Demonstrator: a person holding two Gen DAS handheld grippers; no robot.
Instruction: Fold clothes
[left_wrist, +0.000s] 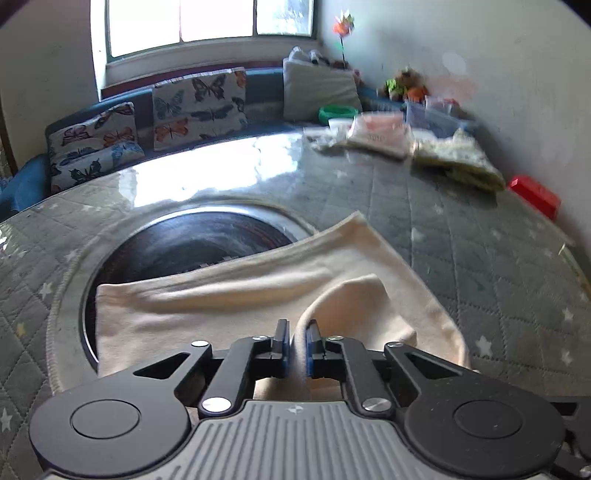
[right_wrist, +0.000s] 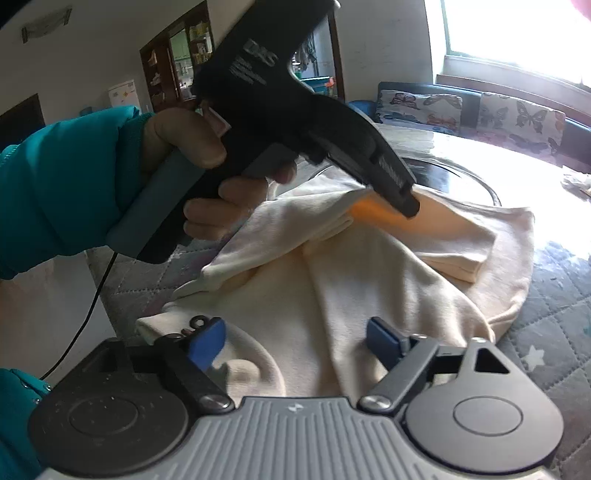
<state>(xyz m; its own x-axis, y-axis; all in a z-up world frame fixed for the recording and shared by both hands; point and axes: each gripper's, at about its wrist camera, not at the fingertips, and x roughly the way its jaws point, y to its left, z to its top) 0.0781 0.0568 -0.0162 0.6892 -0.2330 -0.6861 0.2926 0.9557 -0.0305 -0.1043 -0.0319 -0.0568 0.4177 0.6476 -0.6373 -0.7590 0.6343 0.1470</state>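
Grey quilted star-print cloth (left_wrist: 461, 229) covers the round table, with a dark glass turntable (left_wrist: 192, 243) at its middle and butterfly-print cushions (left_wrist: 199, 107) on the blue sofa under the bright window. Across the turntable's near edge lies the cream cotton garment (left_wrist: 229, 306), partly folded, one sleeve doubled over its body. I hold my left gripper (left_wrist: 297, 341) with its blue pads pinched on a raised fold of that cream fabric. From the other camera I see my left hand (right_wrist: 207, 162) in a teal sleeve (right_wrist: 62, 184) gripping the handle. I hold my right gripper (right_wrist: 295, 341) spread wide above the garment's near part, pads apart and pressing nothing
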